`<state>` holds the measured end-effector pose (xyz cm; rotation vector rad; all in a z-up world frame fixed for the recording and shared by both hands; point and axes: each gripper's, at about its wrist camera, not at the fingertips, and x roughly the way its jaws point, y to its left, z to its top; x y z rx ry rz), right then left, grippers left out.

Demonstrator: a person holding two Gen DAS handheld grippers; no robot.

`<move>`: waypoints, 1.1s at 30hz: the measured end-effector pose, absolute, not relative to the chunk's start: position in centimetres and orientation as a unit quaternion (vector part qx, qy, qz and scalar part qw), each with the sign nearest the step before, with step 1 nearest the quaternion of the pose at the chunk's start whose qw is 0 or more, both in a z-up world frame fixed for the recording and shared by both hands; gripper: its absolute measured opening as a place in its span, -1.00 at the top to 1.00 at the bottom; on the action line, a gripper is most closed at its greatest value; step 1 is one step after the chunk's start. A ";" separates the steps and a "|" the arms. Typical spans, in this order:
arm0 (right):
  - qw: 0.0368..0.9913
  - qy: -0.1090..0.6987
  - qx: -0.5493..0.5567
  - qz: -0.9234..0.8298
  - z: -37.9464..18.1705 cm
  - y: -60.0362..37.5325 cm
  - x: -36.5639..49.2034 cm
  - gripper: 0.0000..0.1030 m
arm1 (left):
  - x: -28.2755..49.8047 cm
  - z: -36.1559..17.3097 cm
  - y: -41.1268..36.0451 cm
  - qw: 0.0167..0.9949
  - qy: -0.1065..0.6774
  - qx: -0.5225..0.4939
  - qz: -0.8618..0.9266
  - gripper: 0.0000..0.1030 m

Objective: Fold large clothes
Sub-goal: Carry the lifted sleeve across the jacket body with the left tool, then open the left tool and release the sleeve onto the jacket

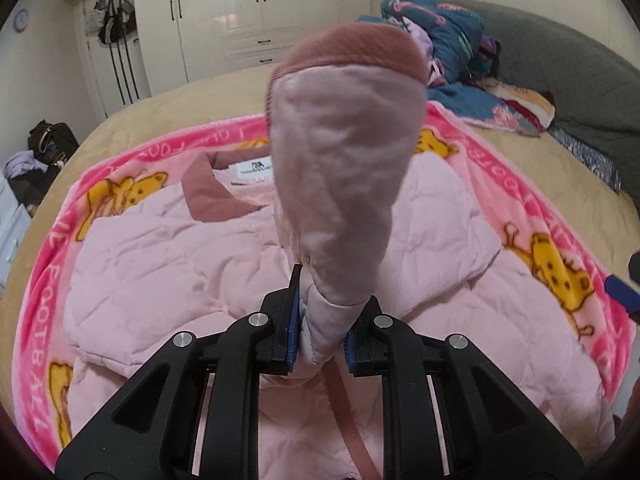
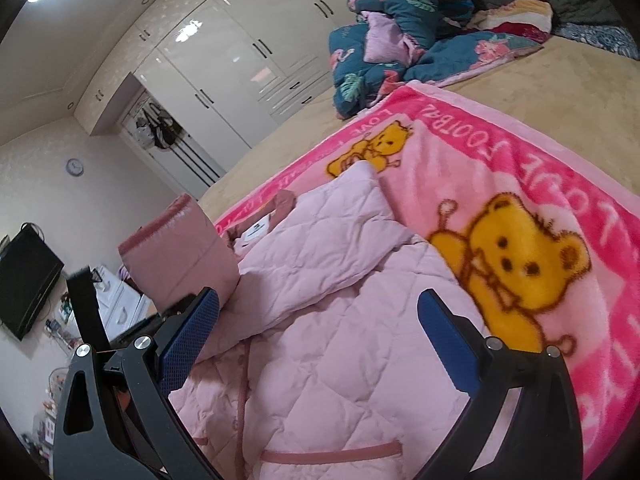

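Note:
A pale pink quilted jacket (image 1: 168, 280) lies spread on a pink bear-print blanket (image 1: 560, 264) on the bed, collar and label at the far side. My left gripper (image 1: 320, 336) is shut on the jacket's sleeve (image 1: 344, 184) and holds it up above the body, its dusty-rose cuff (image 1: 356, 48) at the top. In the right wrist view the jacket (image 2: 320, 360) lies below my right gripper (image 2: 316, 320), which is open and empty above it. The raised cuff (image 2: 180, 256) shows at the left there.
The blanket (image 2: 520, 168) lies on a tan bedspread (image 1: 168, 104). A heap of blue patterned bedding and clothes (image 1: 448, 40) sits at the far side of the bed. White wardrobes (image 1: 256, 12) stand behind. A TV (image 2: 28, 280) and drawers are at the left.

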<state>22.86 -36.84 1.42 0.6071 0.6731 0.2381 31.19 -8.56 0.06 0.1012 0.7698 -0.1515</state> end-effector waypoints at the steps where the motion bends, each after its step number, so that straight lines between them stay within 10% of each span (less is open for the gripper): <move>1: 0.892 0.325 0.293 0.113 1.3 -37.0 22.9 -0.92 | 31.1 -0.1 -8.7 0.922 0.376 0.052 -0.074 0.78; 13: 0.892 0.331 0.291 0.103 1.0 -37.0 23.1 -0.92 | 29.7 -1.1 -9.8 0.918 0.382 0.074 -0.073 0.59; 33: 0.889 0.358 0.261 0.119 0.6 -33.1 24.1 -0.92 | 25.1 -0.4 -6.4 0.906 0.404 0.007 -0.123 -0.51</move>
